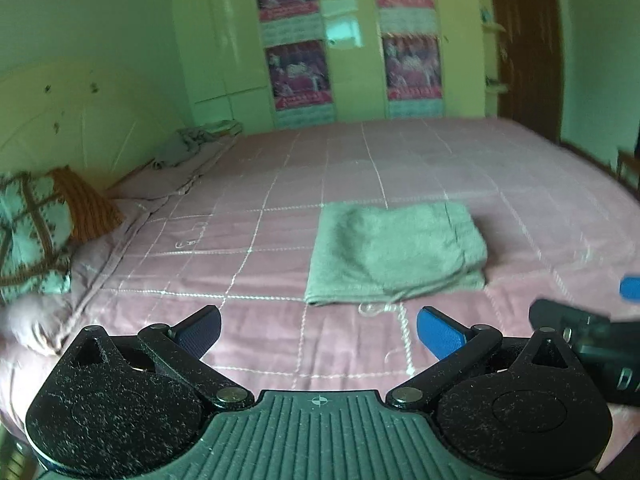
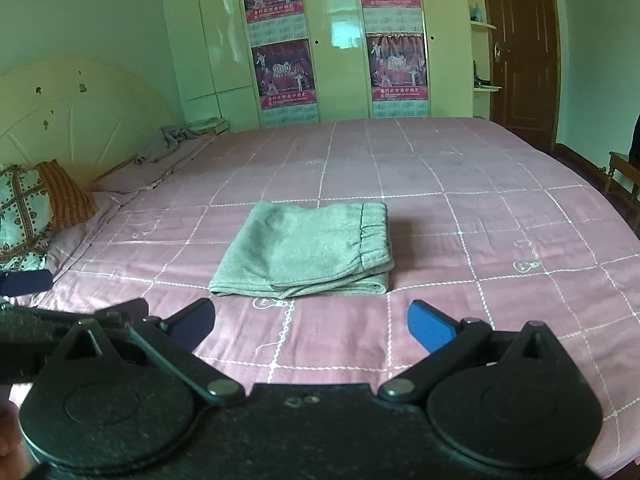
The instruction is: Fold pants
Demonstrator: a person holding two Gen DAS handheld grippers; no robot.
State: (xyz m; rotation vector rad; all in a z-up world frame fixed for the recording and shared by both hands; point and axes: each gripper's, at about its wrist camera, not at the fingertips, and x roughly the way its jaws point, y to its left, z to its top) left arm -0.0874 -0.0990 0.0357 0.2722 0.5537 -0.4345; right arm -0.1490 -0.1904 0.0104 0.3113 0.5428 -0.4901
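Observation:
Grey-green pants (image 1: 396,252) (image 2: 308,254) lie folded into a compact rectangle on the pink quilted bed, elastic waistband on the right side. My left gripper (image 1: 318,334) is open, held back from the near edge of the pants with nothing between its blue pads. My right gripper (image 2: 310,324) is also open and empty, just short of the folded pants. In the left wrist view the right gripper's body and a blue pad show at the right edge; in the right wrist view the left gripper's dark pad shows at the far left.
The pink bedspread (image 2: 460,208) with white grid stitching spreads wide around the pants. Pillows (image 2: 28,216) lie at the left by the cream headboard (image 2: 68,116). A crumpled grey cloth (image 2: 168,142) sits at the far left corner. Wardrobe with posters (image 2: 336,40) and a brown door (image 2: 520,48) stand behind.

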